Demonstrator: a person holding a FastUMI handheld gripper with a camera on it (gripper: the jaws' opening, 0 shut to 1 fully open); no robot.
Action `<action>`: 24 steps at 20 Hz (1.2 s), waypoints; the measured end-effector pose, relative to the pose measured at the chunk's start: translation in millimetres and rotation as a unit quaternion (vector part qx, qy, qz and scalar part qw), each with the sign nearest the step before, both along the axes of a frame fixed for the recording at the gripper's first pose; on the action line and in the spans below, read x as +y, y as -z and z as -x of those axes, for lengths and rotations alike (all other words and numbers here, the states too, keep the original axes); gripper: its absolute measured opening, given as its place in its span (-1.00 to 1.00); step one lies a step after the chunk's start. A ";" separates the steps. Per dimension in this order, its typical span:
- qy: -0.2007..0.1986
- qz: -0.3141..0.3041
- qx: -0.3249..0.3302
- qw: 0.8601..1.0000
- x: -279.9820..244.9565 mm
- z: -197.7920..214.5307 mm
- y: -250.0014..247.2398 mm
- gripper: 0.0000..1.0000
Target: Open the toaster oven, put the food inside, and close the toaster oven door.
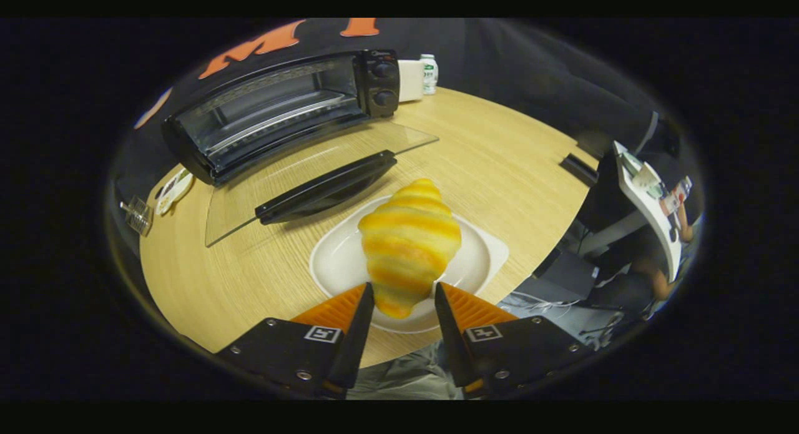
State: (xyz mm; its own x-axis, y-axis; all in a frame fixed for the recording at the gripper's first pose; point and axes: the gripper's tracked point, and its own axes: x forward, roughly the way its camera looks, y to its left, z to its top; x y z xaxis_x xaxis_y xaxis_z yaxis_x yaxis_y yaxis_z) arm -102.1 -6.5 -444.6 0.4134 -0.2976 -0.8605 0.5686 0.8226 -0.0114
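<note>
Beyond the gripper (pixel 404 296) a toaster oven (pixel 281 112) is seen at the far side of the wooden table (pixel 499 165), its glass door (pixel 324 175) dropped flat open toward the fingers, nothing blocking the way in. A small bottle (pixel 429 73) is parked past it; the bits at the table's far-left edge are too small to make out. The striped yellow croissant (pixel 409 243) is sat on a white plate (pixel 480 259), its near tip between the spread fingers, not clamped.
</note>
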 end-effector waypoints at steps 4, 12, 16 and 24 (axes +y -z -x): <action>0.023 -0.022 -0.016 0.999 1.3 2.9 -4.4 -0.23; 0.058 -0.135 -0.162 0.976 6.0 -29.0 -90.7 -0.42; 0.029 -0.207 -0.244 0.947 35.5 -69.1 -130.3 -0.42; -0.004 -0.295 -0.282 0.913 72.9 -147.6 -132.2 -0.42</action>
